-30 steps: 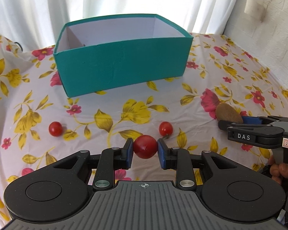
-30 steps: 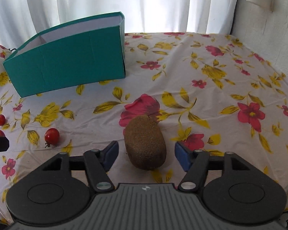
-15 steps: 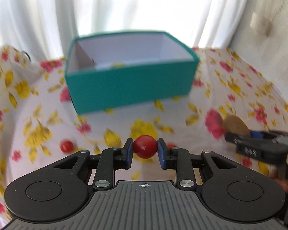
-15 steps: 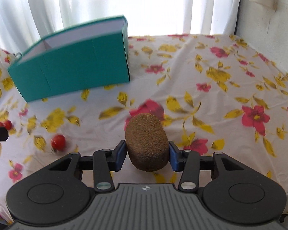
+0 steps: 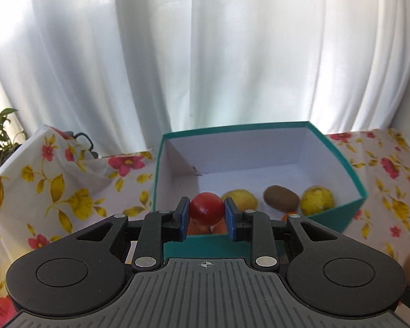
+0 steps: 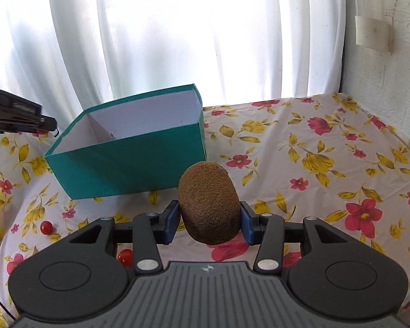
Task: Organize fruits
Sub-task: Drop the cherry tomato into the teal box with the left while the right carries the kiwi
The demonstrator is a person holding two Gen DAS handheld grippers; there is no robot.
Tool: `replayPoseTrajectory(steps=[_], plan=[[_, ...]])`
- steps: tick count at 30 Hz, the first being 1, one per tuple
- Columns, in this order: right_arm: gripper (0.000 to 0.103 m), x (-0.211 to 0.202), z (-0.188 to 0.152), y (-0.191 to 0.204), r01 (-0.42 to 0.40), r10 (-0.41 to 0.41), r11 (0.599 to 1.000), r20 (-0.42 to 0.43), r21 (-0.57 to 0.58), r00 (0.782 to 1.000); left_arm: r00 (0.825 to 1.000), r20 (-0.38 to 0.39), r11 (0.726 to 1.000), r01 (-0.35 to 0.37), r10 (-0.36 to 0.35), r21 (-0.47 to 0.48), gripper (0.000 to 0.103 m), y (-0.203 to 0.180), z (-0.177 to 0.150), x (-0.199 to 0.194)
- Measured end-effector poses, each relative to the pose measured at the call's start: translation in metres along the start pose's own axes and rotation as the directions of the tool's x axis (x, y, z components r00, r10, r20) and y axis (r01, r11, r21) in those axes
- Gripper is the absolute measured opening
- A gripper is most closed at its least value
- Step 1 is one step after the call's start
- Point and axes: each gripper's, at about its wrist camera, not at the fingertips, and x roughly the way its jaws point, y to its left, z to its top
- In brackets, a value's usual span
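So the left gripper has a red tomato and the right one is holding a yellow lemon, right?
Not quite. The right gripper is shut on a brown kiwi, not a yellow lemon; the right wrist view shows it. The left gripper does hold the red tomato.

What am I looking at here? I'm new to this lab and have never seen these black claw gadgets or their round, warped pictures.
These are two hand-held grippers, each with a fisheye camera looking along its two fingers. The left gripper grips a small red cherry tomato above the open teal cardboard box, which already holds a brown fuzzy kiwi and two yellow round fruits. The right gripper clamps a second brown kiwi above the floral tablecloth, where two loose red cherry tomatoes lie.
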Motion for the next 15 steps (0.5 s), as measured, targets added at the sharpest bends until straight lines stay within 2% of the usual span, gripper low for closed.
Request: replayPoseTrajectory(steps=[7, 15], plan=[[0.045, -0.008, 0.006, -0.001, 0.032, -0.032, 0.999, 0.026, 0.011, 0.999, 0.999, -0.051, 1.0, -0.01, 0.012, 0.028, 0.03, -0.008, 0.002, 0.043], [0.045, -0.01, 0.015, -0.003, 0.066, -0.068, 0.997, 0.05, 0.031, 0.996, 0.996, -0.09, 0.999, 0.005, 0.0, 0.053, 0.03, -0.016, 0.001, 0.071]])
